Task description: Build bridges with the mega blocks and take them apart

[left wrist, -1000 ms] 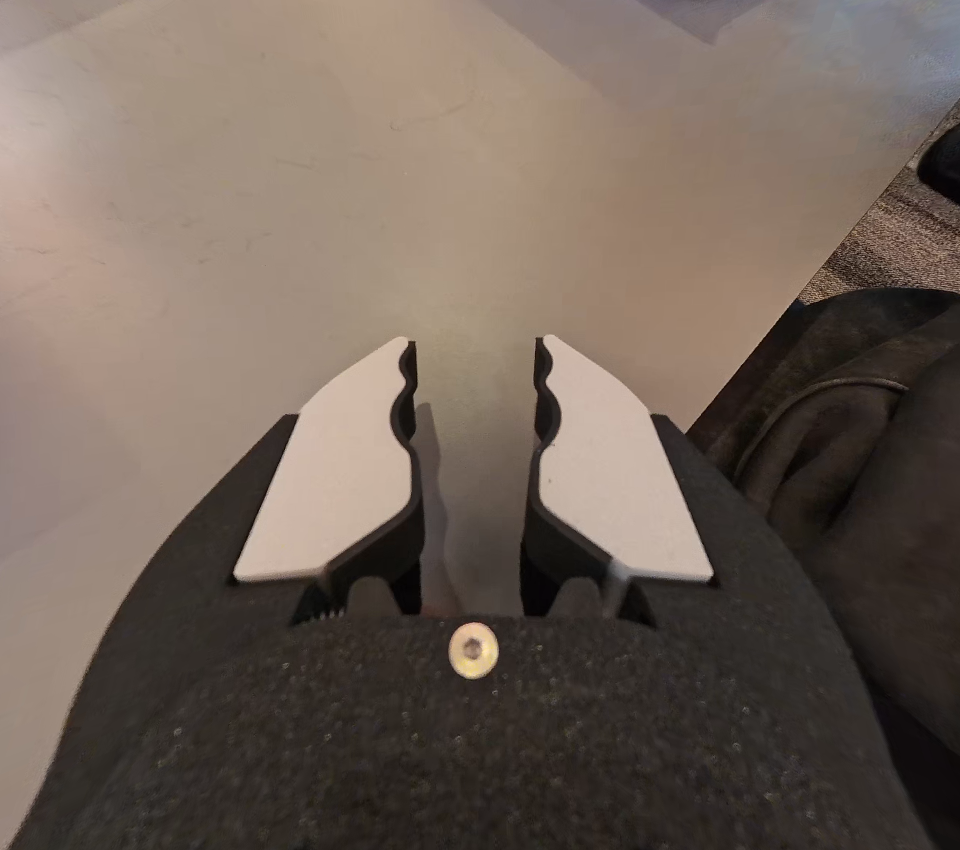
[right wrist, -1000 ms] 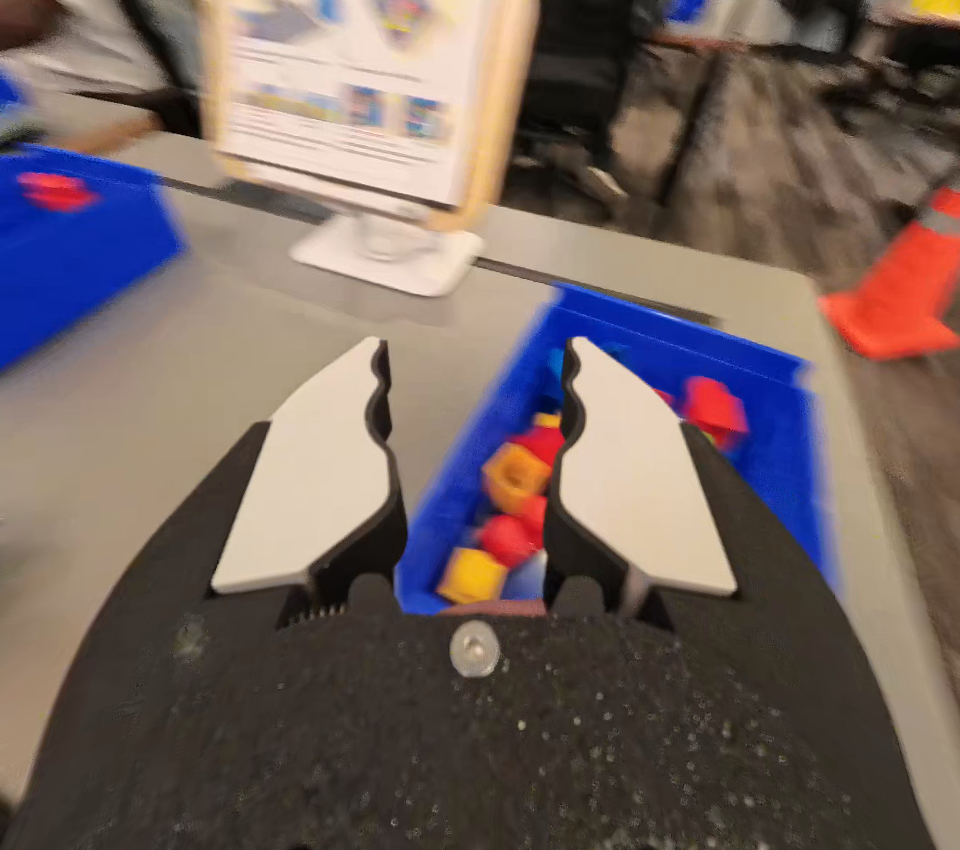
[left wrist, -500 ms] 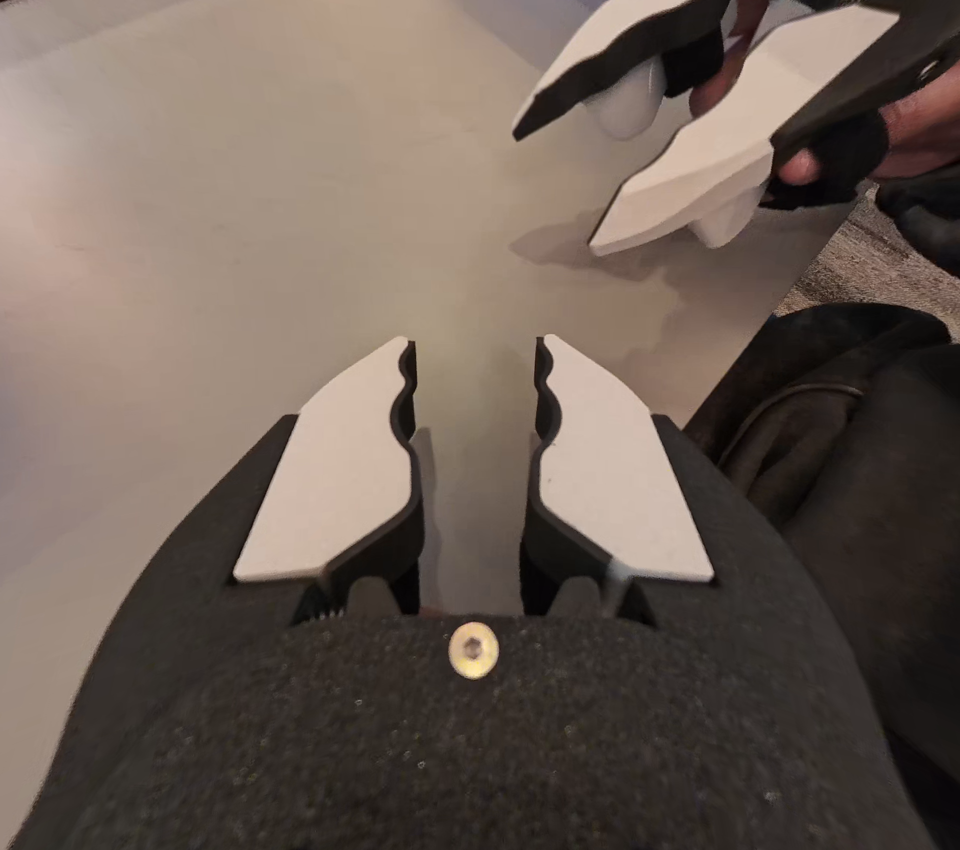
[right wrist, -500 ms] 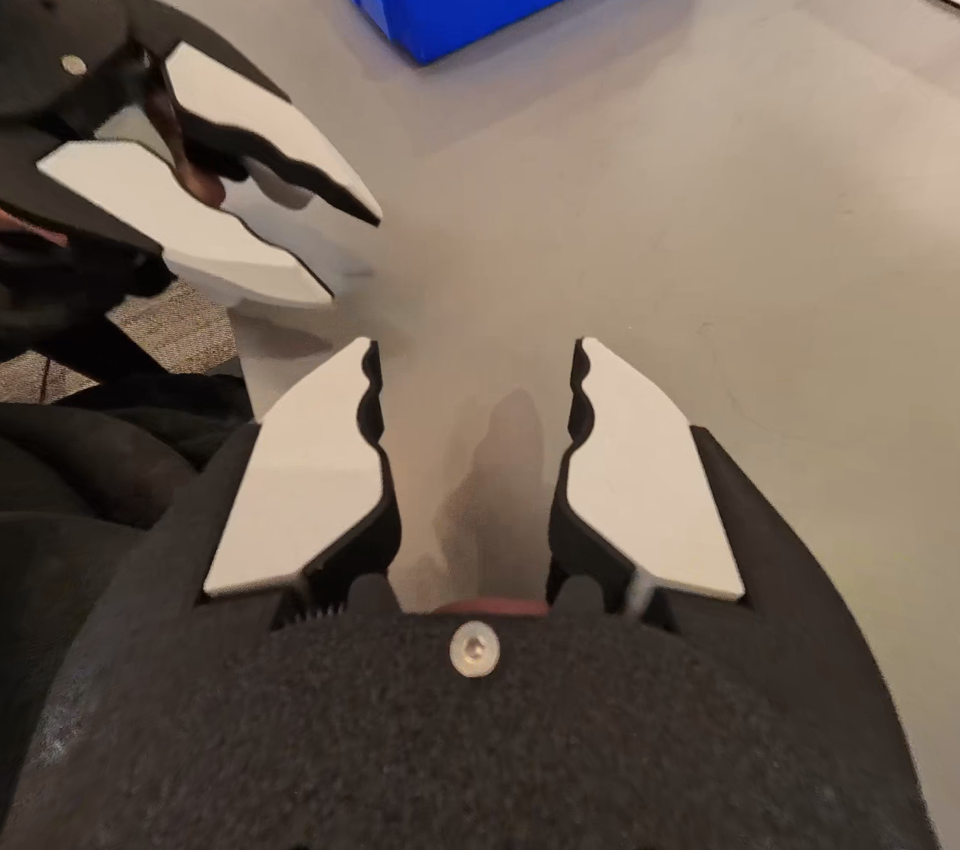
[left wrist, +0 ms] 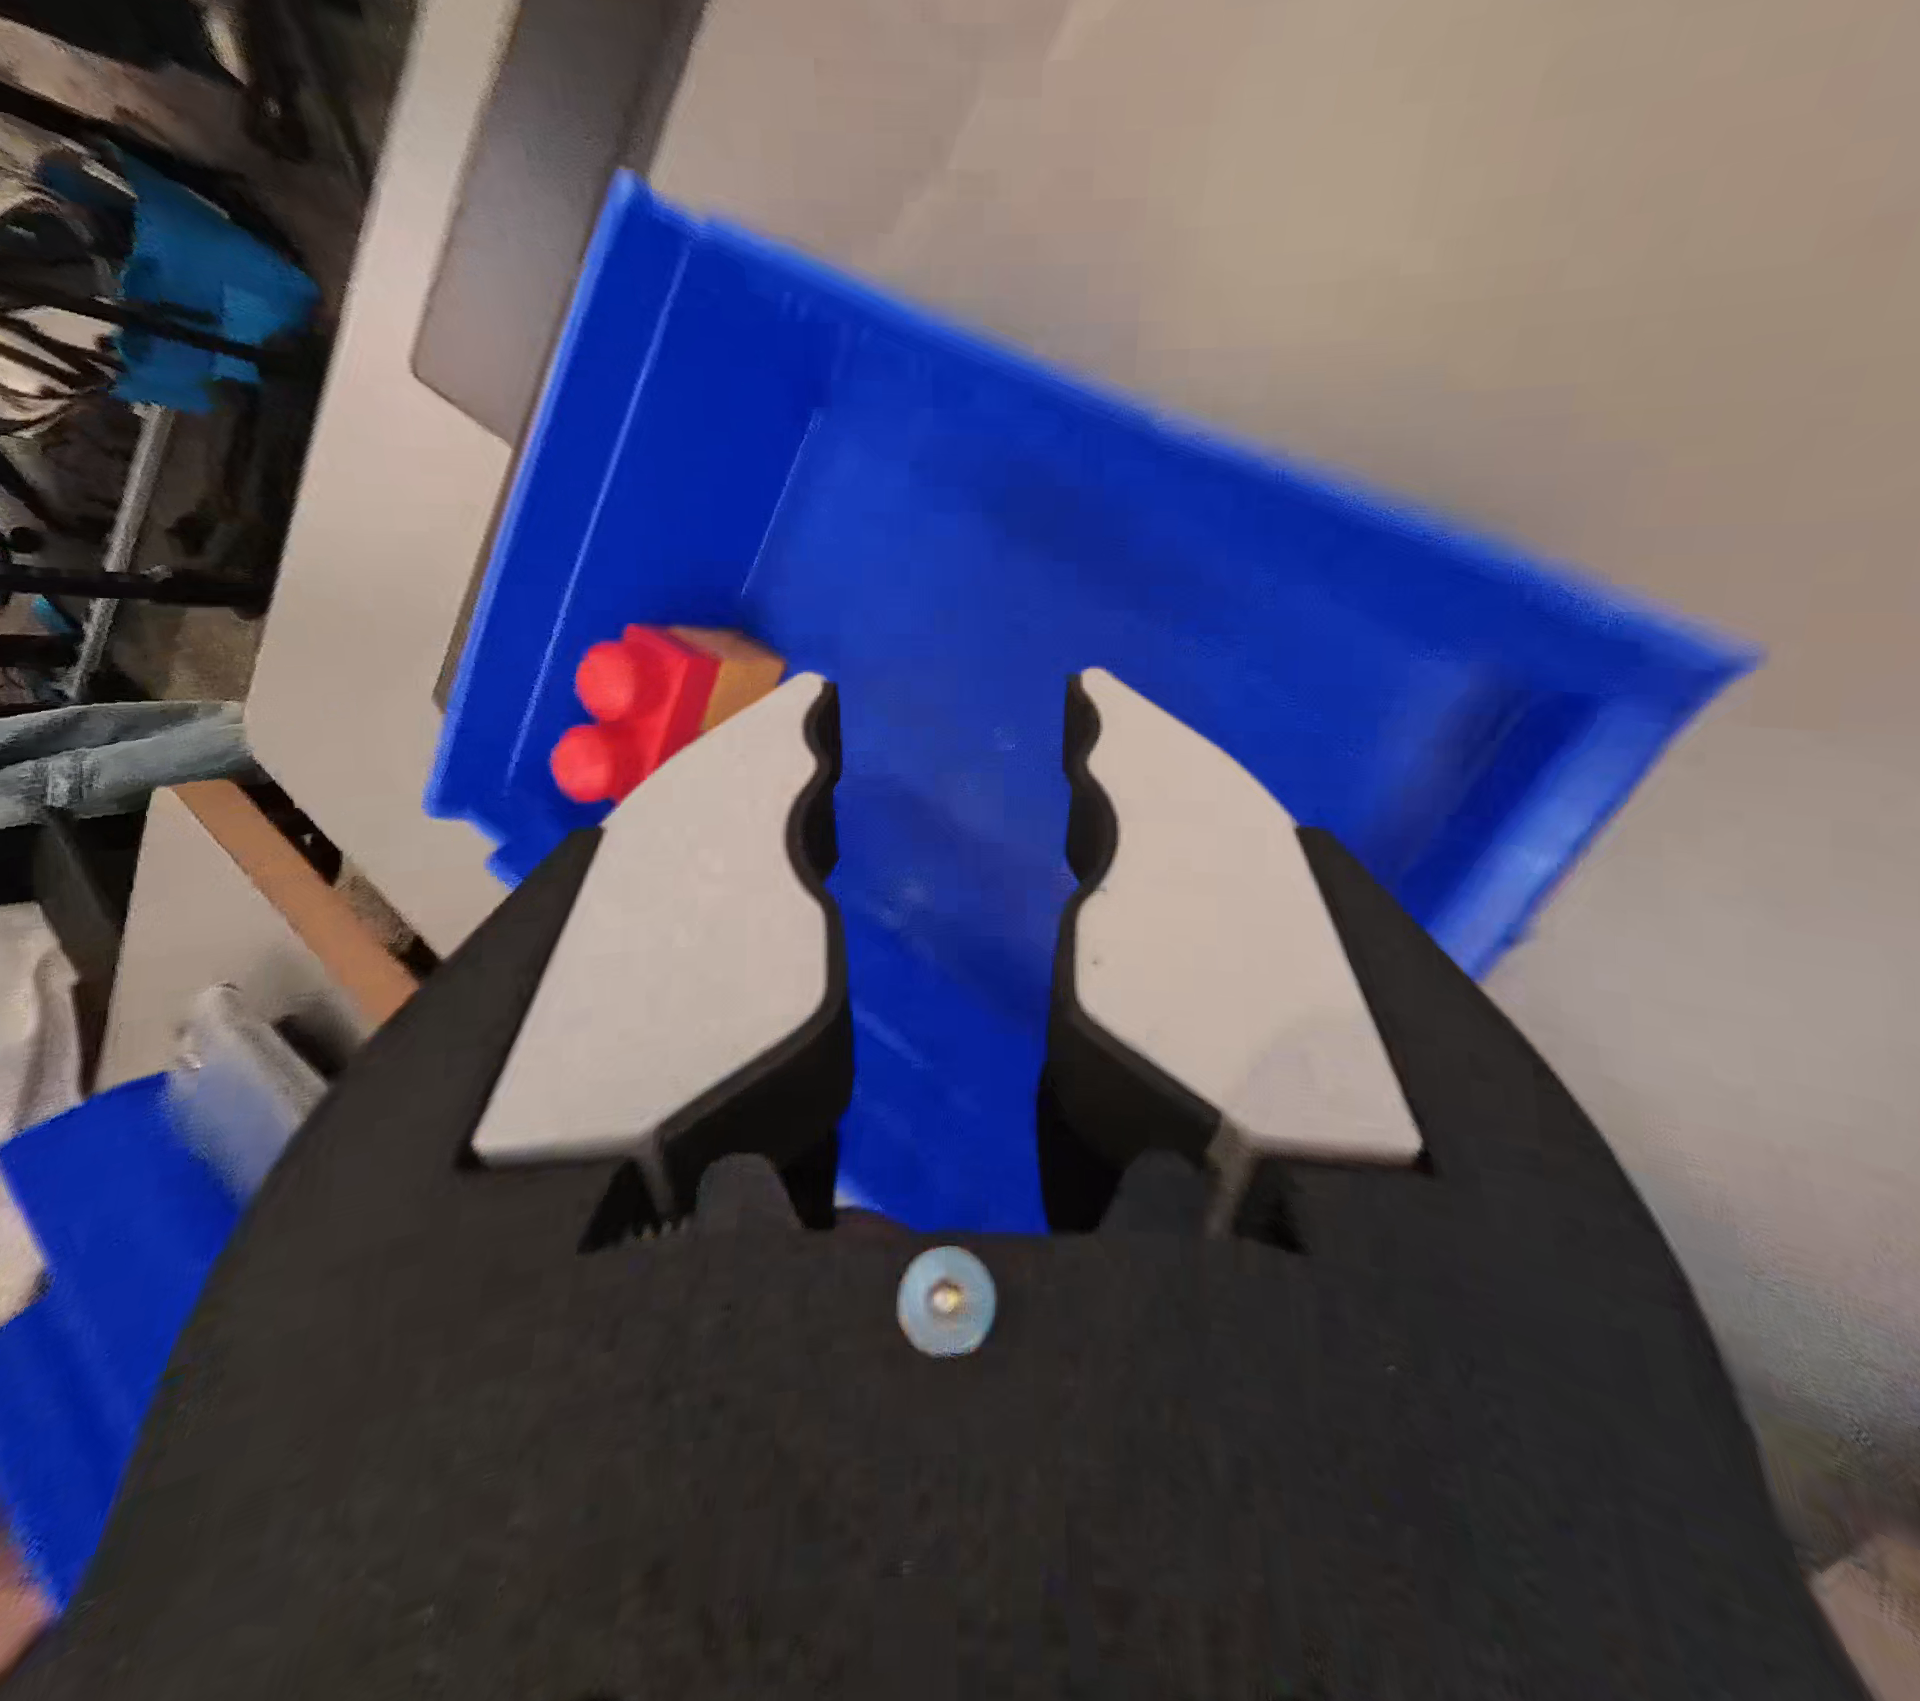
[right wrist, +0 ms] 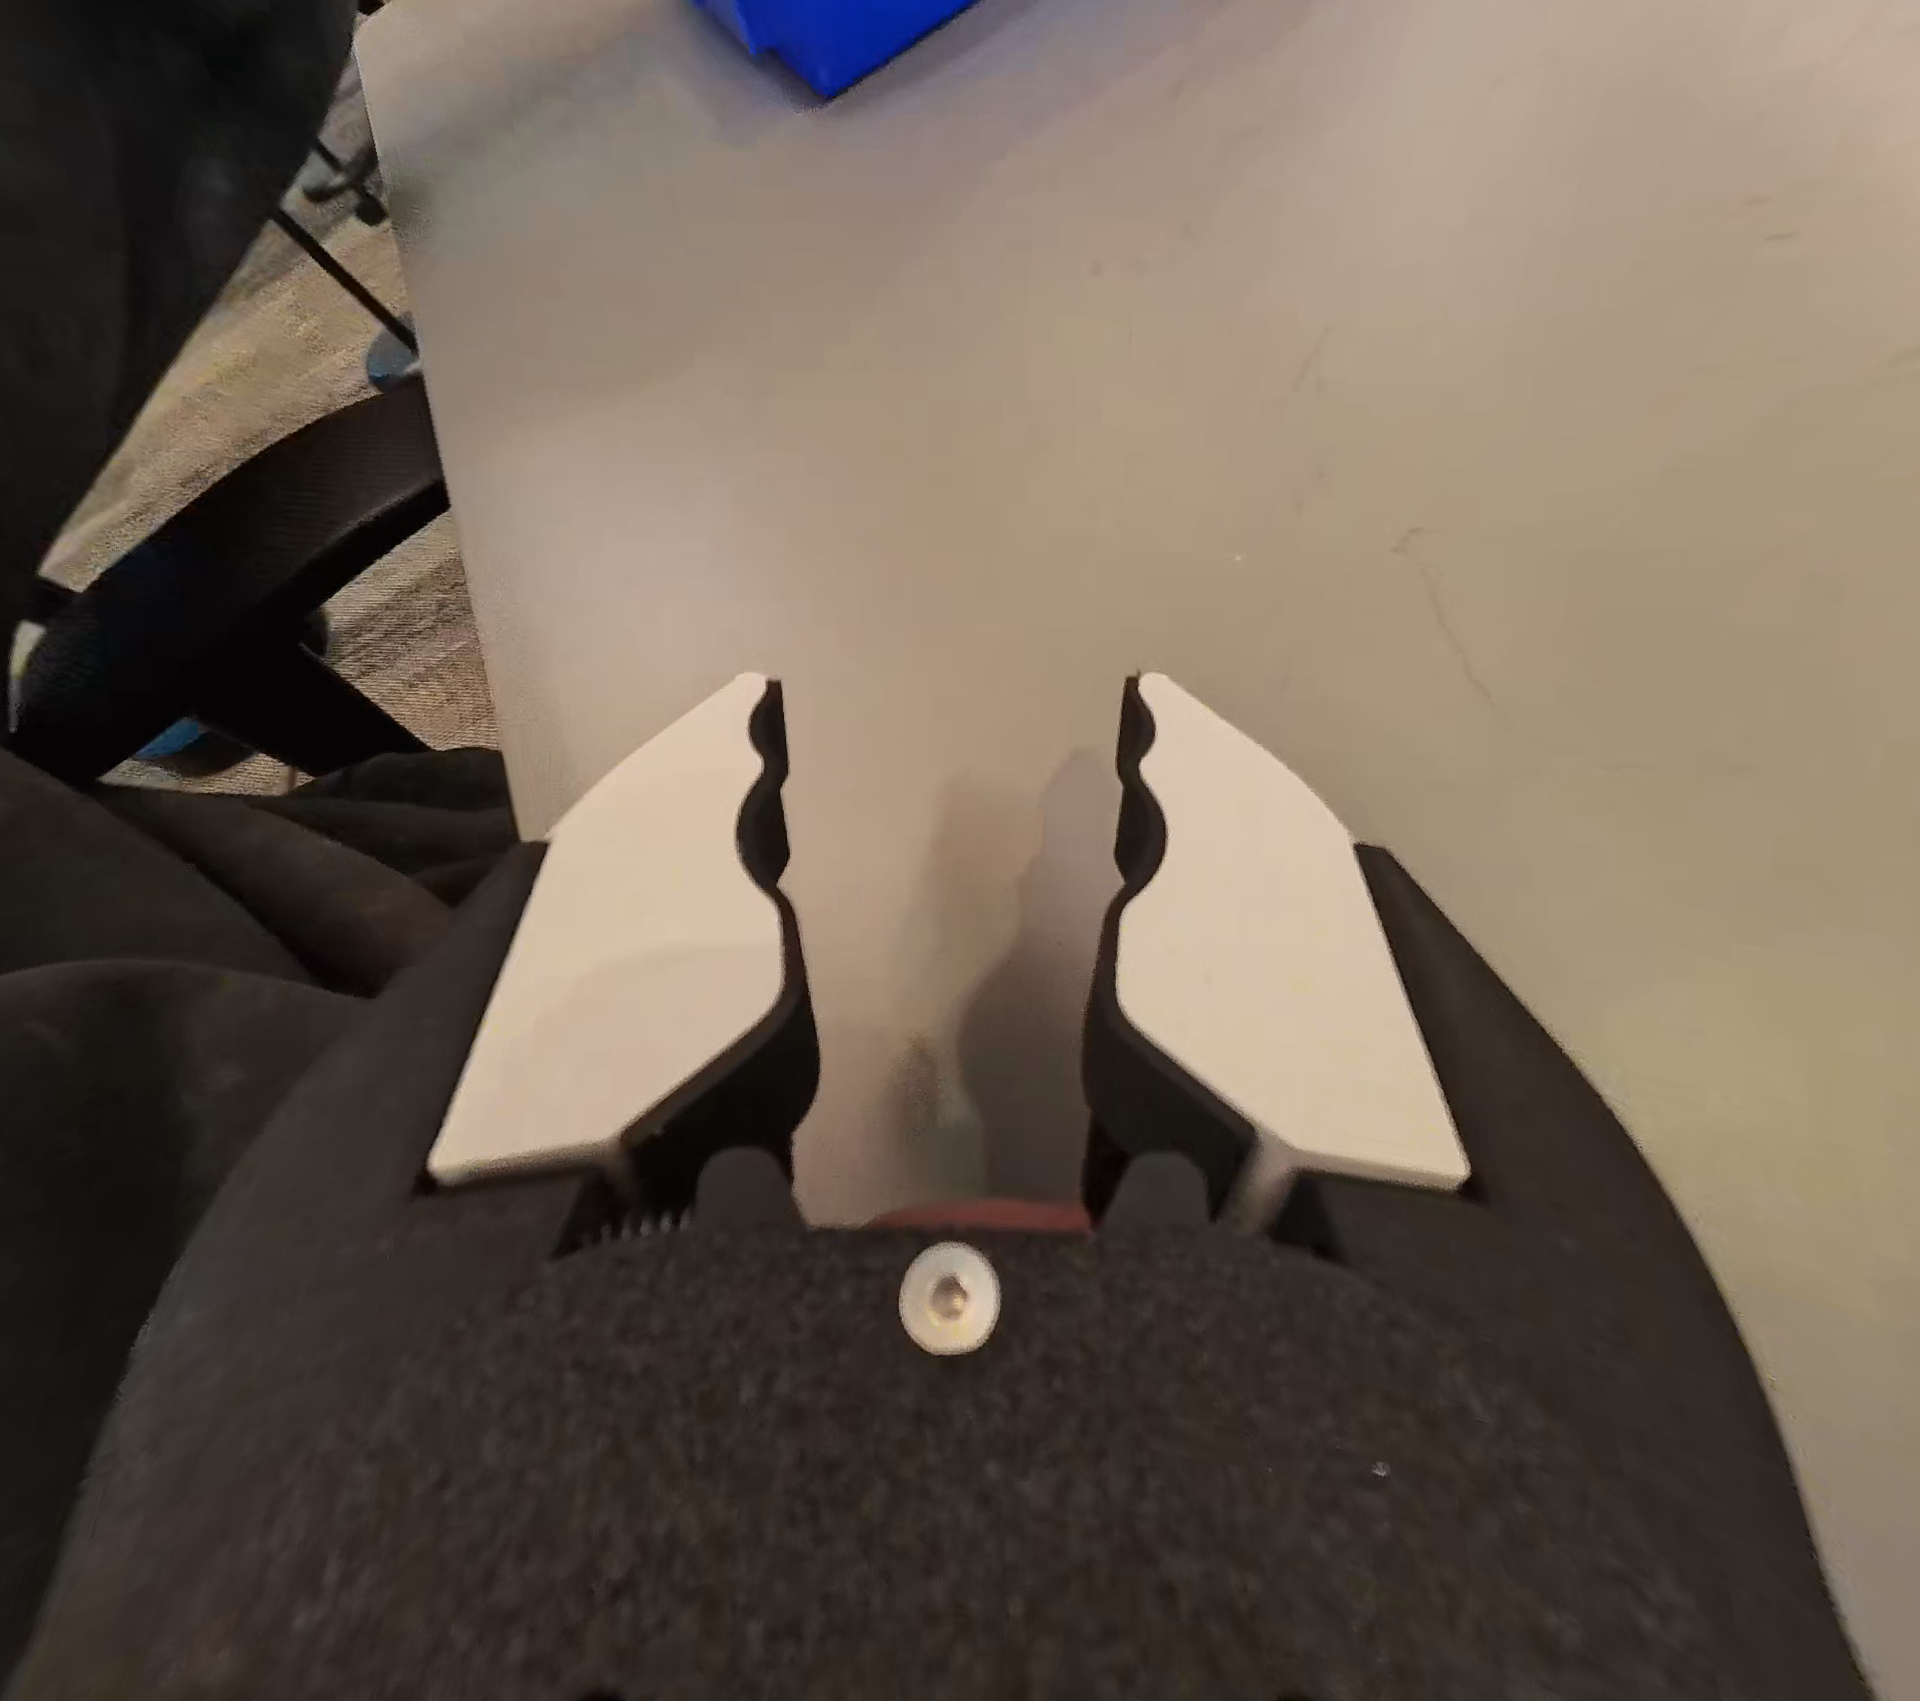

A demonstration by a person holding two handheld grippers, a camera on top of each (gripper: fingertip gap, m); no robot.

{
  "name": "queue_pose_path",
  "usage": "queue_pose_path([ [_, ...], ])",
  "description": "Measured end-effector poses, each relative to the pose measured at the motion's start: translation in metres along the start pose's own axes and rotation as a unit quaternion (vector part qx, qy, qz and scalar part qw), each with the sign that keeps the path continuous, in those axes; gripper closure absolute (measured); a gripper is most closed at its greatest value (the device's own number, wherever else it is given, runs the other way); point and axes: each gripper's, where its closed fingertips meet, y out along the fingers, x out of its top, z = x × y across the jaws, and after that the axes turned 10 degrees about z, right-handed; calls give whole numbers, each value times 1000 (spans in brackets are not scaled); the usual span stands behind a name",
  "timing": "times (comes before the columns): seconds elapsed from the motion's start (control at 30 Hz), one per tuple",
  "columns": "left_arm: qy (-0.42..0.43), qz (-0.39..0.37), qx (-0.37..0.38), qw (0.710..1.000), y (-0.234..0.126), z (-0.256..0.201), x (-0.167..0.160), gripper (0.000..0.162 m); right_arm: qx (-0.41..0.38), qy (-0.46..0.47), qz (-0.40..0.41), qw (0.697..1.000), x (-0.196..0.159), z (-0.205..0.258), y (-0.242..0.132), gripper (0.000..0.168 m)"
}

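I judge I am at the fetching step: my left gripper (left wrist: 948,690) hangs over the blue bin (left wrist: 1195,571), jaws spread and empty. The red block (left wrist: 634,721), glossy plastic with two round studs, lies in the bin's far-left corner, touching an orange one (left wrist: 743,680). Next I should shift left and descend. My right gripper (right wrist: 951,690), also spread and empty, hovers over the smooth grey table (right wrist: 1039,352).

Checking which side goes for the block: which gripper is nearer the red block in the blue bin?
Left. The left gripper hangs over the blue bin, the red block just beside it. The right gripper is over bare table, no block in view.
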Motion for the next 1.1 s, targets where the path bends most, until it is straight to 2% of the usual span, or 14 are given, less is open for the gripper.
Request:
queue_pose_path([
  [0.2,42,119,-29,992,71,85,-36,119,65,36,-7,997,3,4,0,110],
  [0.3,50,173,-63,982,95,97,-49,116,92,56,-16,994,5,3,-2,112],
  [0.5,89,243,-61,964,122,110,-60,109,129,58,-40,989,10,6,-10,112],
  [0.7,87,268,-101,954,137,106,-68,126,139,54,-32,988,9,9,-8,111],
  [0.8,87,266,-108,954,137,104,-68,126,143,59,-32,987,9,8,-8,112],
  [0.97,67,273,-120,952,128,90,-72,127,138,61,-33,988,10,6,-9,112],
  [1.1,17,269,-104,957,103,83,-67,127,101,46,-36,993,11,-1,-11,112],
])
